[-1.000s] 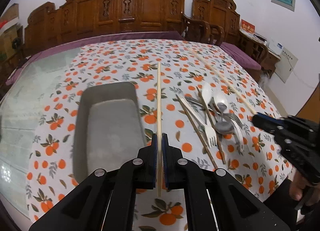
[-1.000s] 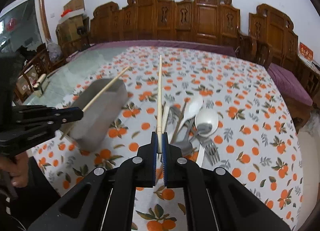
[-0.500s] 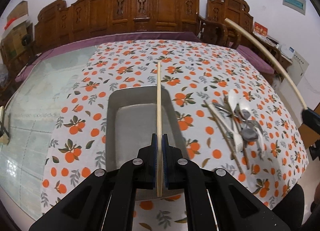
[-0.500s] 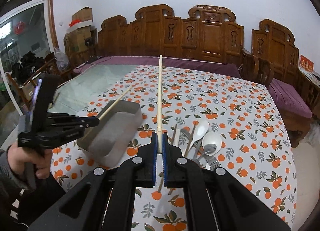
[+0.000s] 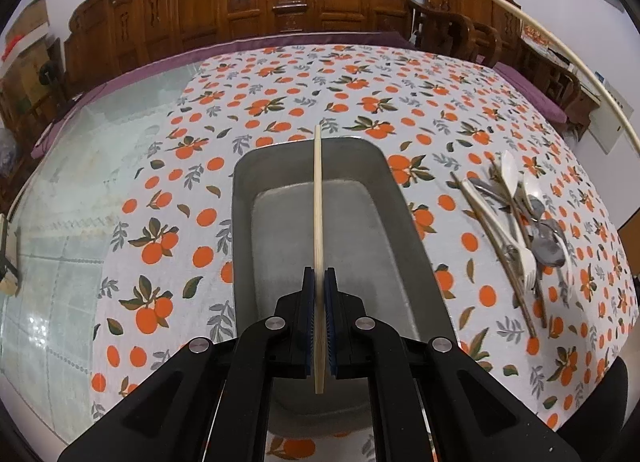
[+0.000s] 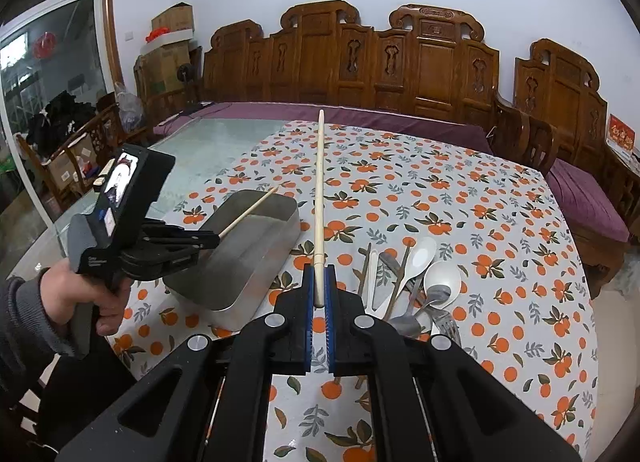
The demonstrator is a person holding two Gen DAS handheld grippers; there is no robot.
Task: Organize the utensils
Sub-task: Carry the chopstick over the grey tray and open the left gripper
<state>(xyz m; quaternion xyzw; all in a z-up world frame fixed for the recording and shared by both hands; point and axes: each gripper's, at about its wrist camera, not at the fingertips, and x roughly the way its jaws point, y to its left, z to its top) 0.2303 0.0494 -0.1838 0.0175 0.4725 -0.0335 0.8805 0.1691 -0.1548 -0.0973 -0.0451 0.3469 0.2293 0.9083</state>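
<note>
My left gripper (image 5: pixel 319 282) is shut on a pale wooden chopstick (image 5: pixel 317 197) and holds it lengthwise above the grey metal tray (image 5: pixel 404 221). In the right wrist view the left gripper (image 6: pixel 208 240) and its chopstick (image 6: pixel 250 210) hang over the tray (image 6: pixel 256 258). My right gripper (image 6: pixel 319 282) is shut on a second chopstick (image 6: pixel 320 181), raised above the table; that chopstick also shows in the left wrist view (image 5: pixel 568 61). A pile of white spoons, metal spoons, forks and dark chopsticks (image 5: pixel 520 229) lies right of the tray, also in the right wrist view (image 6: pixel 416 282).
The table wears an orange-print cloth (image 5: pixel 320 81) with bare glass (image 5: pixel 72 181) at its left. Carved wooden chairs (image 6: pixel 400 61) line the far side. Boxes and clutter (image 6: pixel 168 45) stand at the room's left.
My left gripper has moved left with its chopstick from beside the tray to over its middle. My right gripper has lifted up and back from the utensil pile with its chopstick.
</note>
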